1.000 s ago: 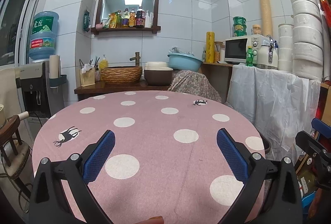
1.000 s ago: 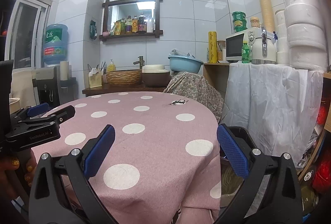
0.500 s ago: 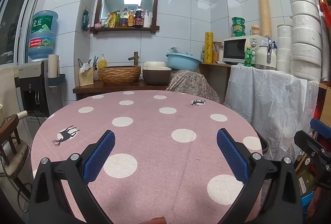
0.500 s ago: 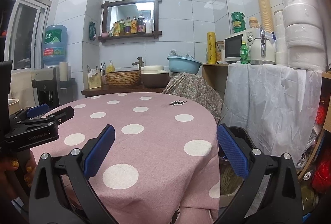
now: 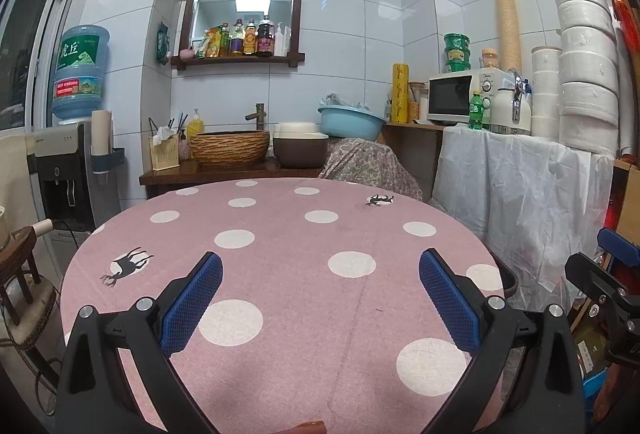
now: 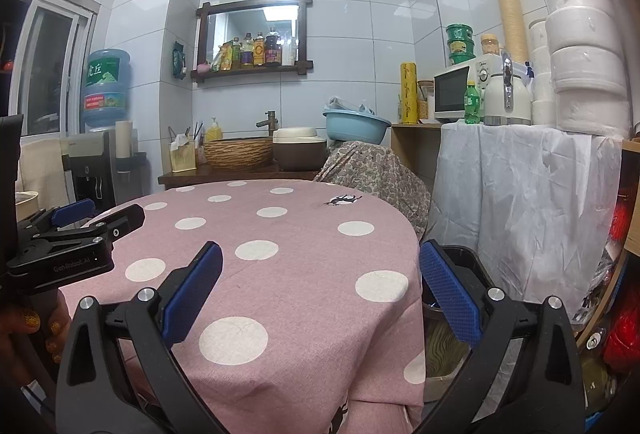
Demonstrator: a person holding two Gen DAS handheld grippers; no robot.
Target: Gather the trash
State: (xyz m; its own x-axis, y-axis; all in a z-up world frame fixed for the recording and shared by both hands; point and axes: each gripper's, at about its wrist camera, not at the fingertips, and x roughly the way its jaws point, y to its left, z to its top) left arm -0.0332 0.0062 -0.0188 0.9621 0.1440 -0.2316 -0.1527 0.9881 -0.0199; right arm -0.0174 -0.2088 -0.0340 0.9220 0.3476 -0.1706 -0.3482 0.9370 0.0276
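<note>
Left gripper [image 5: 320,288] hovering over pink polka-dot counter [image 5: 280,266], fingers spread, holding nothing | right gripper [image 6: 320,286] hanging at counter's edge, fingers spread | black trash bin [image 6: 468,266] standing beside counter

a round table [image 5: 280,274] carries a pink cloth [image 6: 304,274] with white dots and small black deer prints, draped over its near and right edges, and apart from a tiny dark speck near the right edge, perhaps a crumb, nothing else lies on it.
</note>
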